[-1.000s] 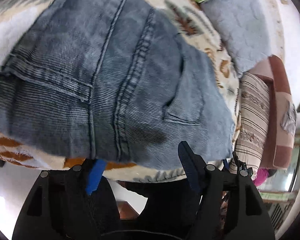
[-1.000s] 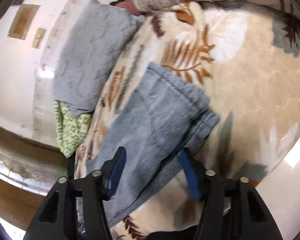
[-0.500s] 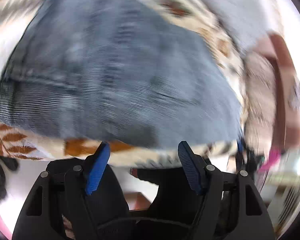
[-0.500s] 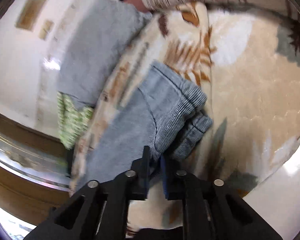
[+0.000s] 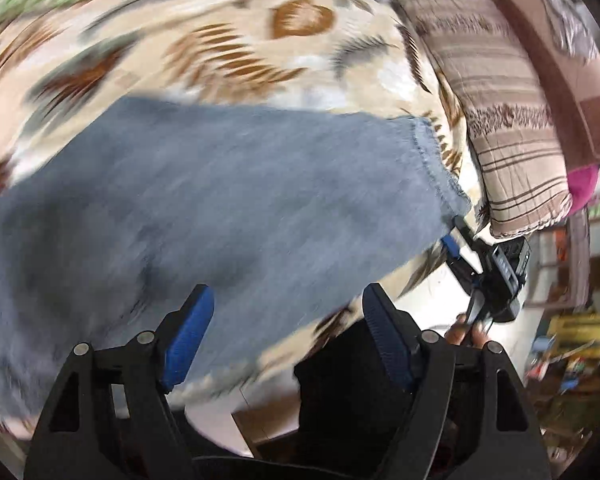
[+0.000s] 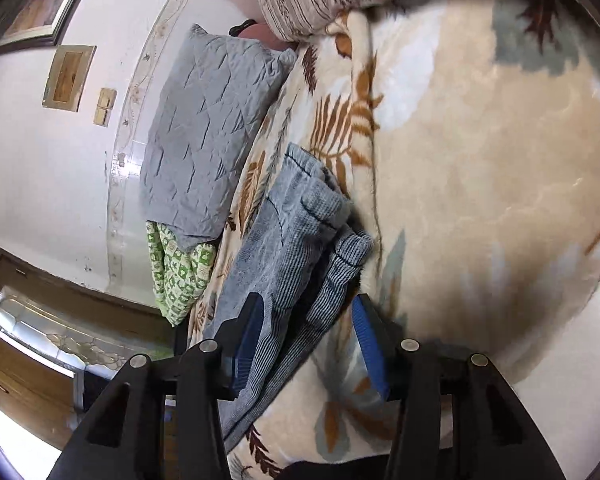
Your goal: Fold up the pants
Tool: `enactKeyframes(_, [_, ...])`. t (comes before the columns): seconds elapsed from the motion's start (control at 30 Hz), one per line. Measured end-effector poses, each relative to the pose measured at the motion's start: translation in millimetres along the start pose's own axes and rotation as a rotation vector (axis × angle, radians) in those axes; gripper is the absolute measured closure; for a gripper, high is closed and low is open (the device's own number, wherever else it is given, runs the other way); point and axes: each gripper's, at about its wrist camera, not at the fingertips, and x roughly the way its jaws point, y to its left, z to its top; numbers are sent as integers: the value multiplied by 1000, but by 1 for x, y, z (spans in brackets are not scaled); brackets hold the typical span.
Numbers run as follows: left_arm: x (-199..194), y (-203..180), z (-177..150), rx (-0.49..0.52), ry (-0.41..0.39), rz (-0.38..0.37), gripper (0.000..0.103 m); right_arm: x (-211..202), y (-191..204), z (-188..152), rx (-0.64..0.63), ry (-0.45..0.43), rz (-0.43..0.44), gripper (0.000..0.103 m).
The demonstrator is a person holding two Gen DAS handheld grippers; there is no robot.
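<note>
Pants (image 6: 284, 248), long axis running away from both opening grippers (image 6: 306, 344) (image 5: 284, 336), are being left ungripped on blanket (image 6: 480, 168).

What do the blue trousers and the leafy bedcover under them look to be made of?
The trousers look like washed cotton denim or fine corduroy: faded blue, fine ribbing, stitched seams and hems. The bedcover looks like a plush fleece blanket, probably synthetic: soft nap, slight sheen, printed brown and grey leaves.

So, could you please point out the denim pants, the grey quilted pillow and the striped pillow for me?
denim pants (image 6: 284, 256): right wrist view, on the bunched leg cloth ahead of the gripper.
grey quilted pillow (image 6: 208, 132): right wrist view, on the middle of its quilted face.
striped pillow (image 5: 496, 108): left wrist view, on its striped side.
</note>
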Motion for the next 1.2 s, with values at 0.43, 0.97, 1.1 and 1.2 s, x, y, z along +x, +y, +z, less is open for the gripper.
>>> enactKeyframes(0.43, [125, -143, 165, 138, 159, -57, 26, 11, 7, 1, -116, -1, 88, 50])
enactKeyframes(0.97, [209, -193, 199, 535, 403, -40, 25, 3, -7, -2, -46, -63, 248, 50])
enactKeyframes(1.1, [216, -212, 190, 632, 417, -78, 18, 6, -4, 1, -31, -54, 288, 47])
enactKeyframes(1.2, [219, -228, 178, 711, 421, -113, 18, 8, 0, 4, -36, -56, 254, 48])
